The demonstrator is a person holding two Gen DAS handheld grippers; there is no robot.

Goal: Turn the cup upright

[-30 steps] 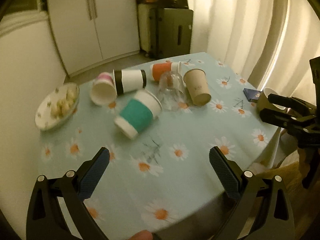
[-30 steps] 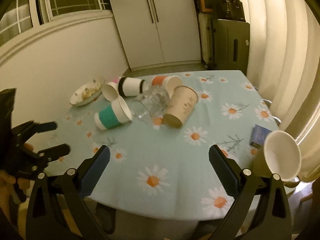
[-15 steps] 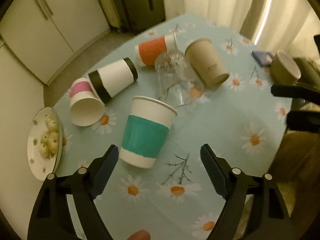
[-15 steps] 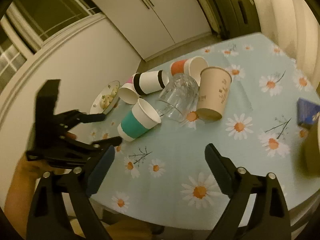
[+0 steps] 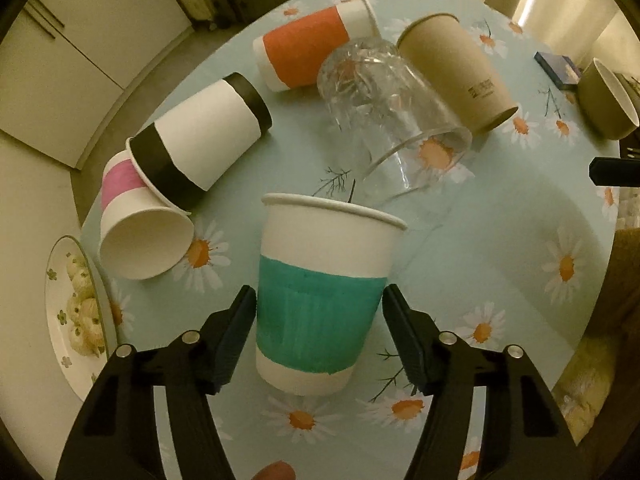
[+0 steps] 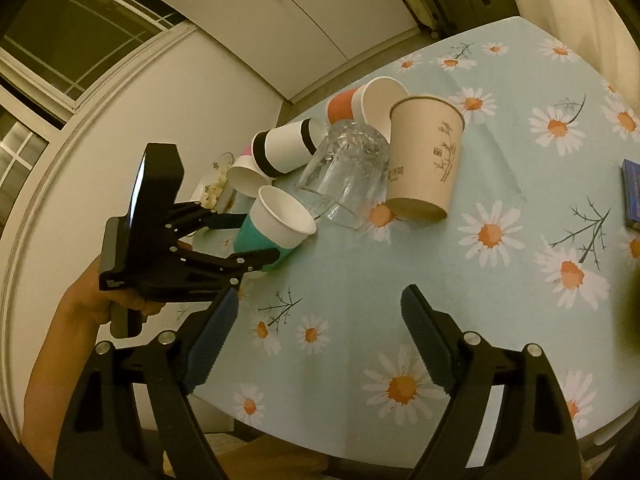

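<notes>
Left wrist: claw (image 5: 318, 334) straddles toppled teal cup (image 5: 320, 300).

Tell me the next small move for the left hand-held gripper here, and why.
Probably close the left hand-held gripper on the teal-banded cup. The cup lies on its side on the tablecloth, its teal band sits between the open fingers, and small gaps show on both sides, so nothing grips it yet. The right hand-held gripper hangs open, away from the cups.

Your left claw (image 5: 318, 314) straddles the teal cup (image 5: 320, 300); the glass (image 5: 392, 120) crowds just beyond its rim, while bare table (image 6: 460, 300) lies before your right claw (image 6: 320, 312).
</notes>
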